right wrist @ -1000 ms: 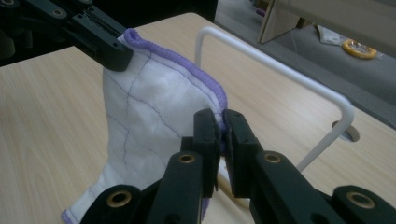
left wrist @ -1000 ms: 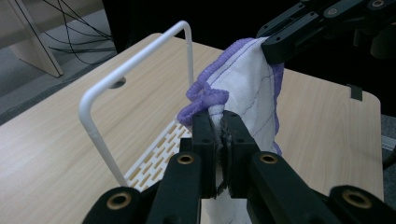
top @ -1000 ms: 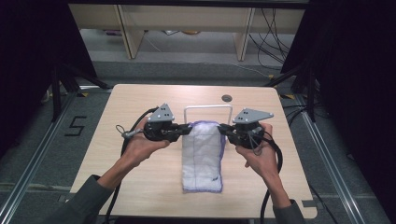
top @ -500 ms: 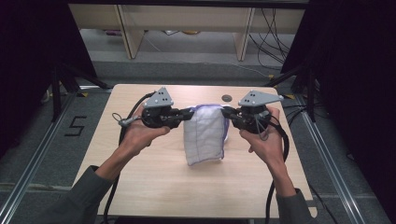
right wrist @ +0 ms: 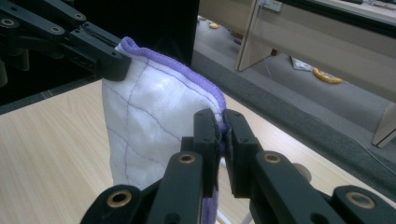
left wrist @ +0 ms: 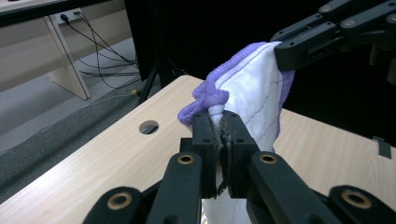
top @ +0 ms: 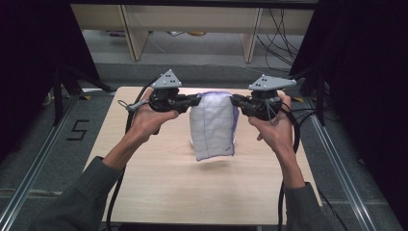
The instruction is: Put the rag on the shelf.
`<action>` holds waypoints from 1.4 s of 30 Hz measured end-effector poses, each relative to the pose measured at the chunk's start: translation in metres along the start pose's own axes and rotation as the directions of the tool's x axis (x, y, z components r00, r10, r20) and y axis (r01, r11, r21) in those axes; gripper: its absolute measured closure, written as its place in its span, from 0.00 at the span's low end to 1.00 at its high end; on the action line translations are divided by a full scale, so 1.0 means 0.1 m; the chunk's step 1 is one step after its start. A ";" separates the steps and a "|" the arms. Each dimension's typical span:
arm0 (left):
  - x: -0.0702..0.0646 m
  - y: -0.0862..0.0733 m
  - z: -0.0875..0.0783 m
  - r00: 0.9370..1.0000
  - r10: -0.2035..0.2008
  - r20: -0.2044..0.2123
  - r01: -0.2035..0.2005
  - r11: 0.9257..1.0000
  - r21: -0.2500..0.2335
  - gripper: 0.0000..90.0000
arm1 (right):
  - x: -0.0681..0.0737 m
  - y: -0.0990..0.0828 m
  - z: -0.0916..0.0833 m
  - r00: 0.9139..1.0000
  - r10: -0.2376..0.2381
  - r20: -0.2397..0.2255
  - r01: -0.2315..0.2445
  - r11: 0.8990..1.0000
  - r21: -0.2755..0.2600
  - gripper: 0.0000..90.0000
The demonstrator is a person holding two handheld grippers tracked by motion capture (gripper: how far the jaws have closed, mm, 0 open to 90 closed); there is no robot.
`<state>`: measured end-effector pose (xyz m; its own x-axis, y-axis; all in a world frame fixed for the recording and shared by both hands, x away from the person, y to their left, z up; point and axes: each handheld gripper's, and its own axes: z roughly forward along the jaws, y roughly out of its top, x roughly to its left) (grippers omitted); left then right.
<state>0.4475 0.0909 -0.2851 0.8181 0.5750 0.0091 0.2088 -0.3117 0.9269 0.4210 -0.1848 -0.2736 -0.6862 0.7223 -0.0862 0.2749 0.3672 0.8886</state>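
Above the middle of the surface [top: 144, 192], the left claw [top: 196, 100] and right claw [top: 234, 101] each pinch a top corner of the white, purple-edged cloth [top: 212, 127], which hangs between them, its lower edge clear of the wood.

The cloth [top: 212, 126] hangs clear of the desk [top: 159, 192], leaving a gap beneath its lower edge. From 4 through 6 to 8 o'clock of the cloth the desk lies bare. The left tongs [top: 195, 99] at 10 and right tongs [top: 234, 100] at 2 o'clock flank it. A round hole [left wrist: 149, 127] pierces the desk's far edge.
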 end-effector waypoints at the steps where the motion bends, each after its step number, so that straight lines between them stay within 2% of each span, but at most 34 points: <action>1: 0.01 0.01 0.01 1.000 -0.002 -0.003 0.002 1.000 -0.002 0.95 | -0.01 0.02 0.00 1.000 0.007 -0.007 -0.007 1.000 0.001 0.94; 4: 0.06 0.05 0.03 1.000 -0.014 -0.014 0.014 1.000 -0.006 0.95 | -0.04 0.06 0.01 1.000 0.000 0.005 0.000 1.000 -0.004 0.94; 7: 0.10 0.09 0.05 1.000 -0.013 -0.018 0.013 1.000 -0.015 0.95 | -0.05 0.09 0.01 1.000 0.013 0.007 -0.013 1.000 -0.005 0.94; 8: 0.13 0.11 0.07 1.000 -0.017 -0.026 0.017 1.000 -0.019 0.95 | -0.07 0.13 0.03 1.000 0.014 0.012 -0.014 1.000 -0.019 0.94; 10: 0.14 0.13 0.08 0.999 -0.027 -0.028 0.026 0.999 -0.027 0.95 | -0.09 0.14 0.04 1.000 0.009 0.008 -0.009 1.000 -0.020 0.94; 11: 0.17 0.16 0.09 0.999 -0.024 -0.033 0.023 0.999 -0.030 0.95 | -0.13 0.18 0.06 1.000 -0.008 0.020 0.008 0.999 -0.033 0.94; 14: 0.22 0.21 0.12 0.998 -0.036 -0.045 0.035 0.999 -0.031 0.95 | -0.17 0.23 0.09 0.999 0.019 0.032 -0.018 0.999 -0.038 0.94; 15: 0.25 0.23 0.14 0.997 -0.054 -0.046 0.052 0.998 -0.045 0.95 | -0.18 0.23 0.11 0.999 0.036 0.024 -0.035 0.999 -0.040 0.94; 20: 0.31 0.29 0.18 0.996 -0.062 -0.059 0.059 0.997 -0.048 0.95 | -0.25 0.29 0.15 0.999 0.037 0.031 -0.036 0.998 -0.047 0.94; 21: 0.33 0.31 0.20 0.995 -0.076 -0.065 0.072 0.996 -0.055 0.95 | -0.29 0.33 0.19 0.998 0.048 0.027 -0.046 0.998 -0.051 0.94; 30: 0.45 0.41 0.32 0.989 -0.112 -0.093 0.107 0.992 -0.060 0.94 | -0.43 0.40 0.32 0.997 0.072 0.034 -0.069 0.995 -0.066 0.94; 31: 0.47 0.42 0.34 0.988 -0.116 -0.098 0.111 0.992 -0.053 0.94 | -0.44 0.41 0.33 0.996 0.085 0.034 -0.082 0.995 -0.064 0.94; 35: 0.50 0.44 0.40 0.988 -0.119 -0.098 0.116 0.993 -0.030 0.94 | -0.54 0.39 0.41 0.996 0.086 0.037 -0.084 0.995 -0.052 0.94; 36: 0.53 0.43 0.45 0.986 -0.138 -0.098 0.136 0.990 -0.032 0.94 | -0.56 0.37 0.44 0.994 0.103 0.043 -0.101 0.993 -0.054 0.94; 37: 0.53 0.43 0.45 0.986 -0.138 -0.098 0.136 0.990 -0.032 0.94 | -0.57 0.36 0.46 0.991 0.127 0.032 -0.126 0.991 -0.038 0.94; 41: 0.57 0.43 0.54 0.984 -0.156 -0.087 0.156 0.988 -0.007 0.93 | -0.65 0.29 0.53 0.987 0.163 0.012 -0.162 0.986 -0.033 0.94; 42: 0.57 0.43 0.56 0.984 -0.157 -0.085 0.157 0.988 -0.001 0.93 | -0.67 0.27 0.55 0.987 0.160 0.013 -0.159 0.987 -0.036 0.94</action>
<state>0.5333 0.0683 -0.2659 0.7270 0.6786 -0.1046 0.3345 -0.2171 0.9170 0.5114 -0.1911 -0.2685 -0.6249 0.7790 0.0512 0.3561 0.2261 0.9067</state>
